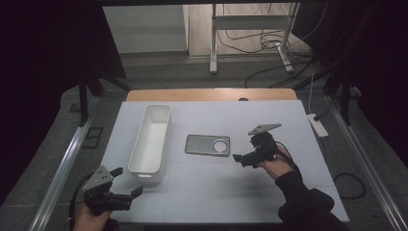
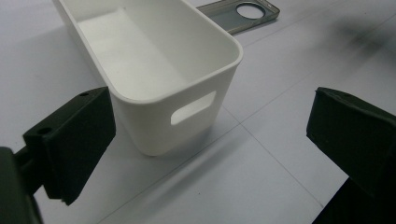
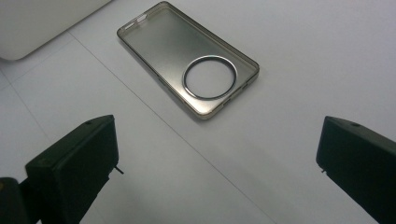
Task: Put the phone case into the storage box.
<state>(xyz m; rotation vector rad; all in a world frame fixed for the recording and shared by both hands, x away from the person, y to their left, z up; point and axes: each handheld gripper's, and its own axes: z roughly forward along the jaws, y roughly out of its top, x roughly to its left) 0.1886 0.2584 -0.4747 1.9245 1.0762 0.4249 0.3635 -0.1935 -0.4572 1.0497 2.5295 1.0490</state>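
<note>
At the bottom left of the high view I see my left gripper (image 1: 124, 181), jaws spread wide and empty, just short of the white plastic bin (image 1: 150, 138) left of centre. My right gripper (image 1: 244, 158), right of centre, also gapes empty beside the smoky clear phone case (image 1: 208, 145) lying flat mid-frame on the white table (image 1: 269, 192).

text: none legible | labels: none | brands: none | numbers: none | signs: none

A lab — black curtains (image 1: 43, 57), floor cables (image 1: 269, 43), white-topped table (image 1: 216, 192).
</note>
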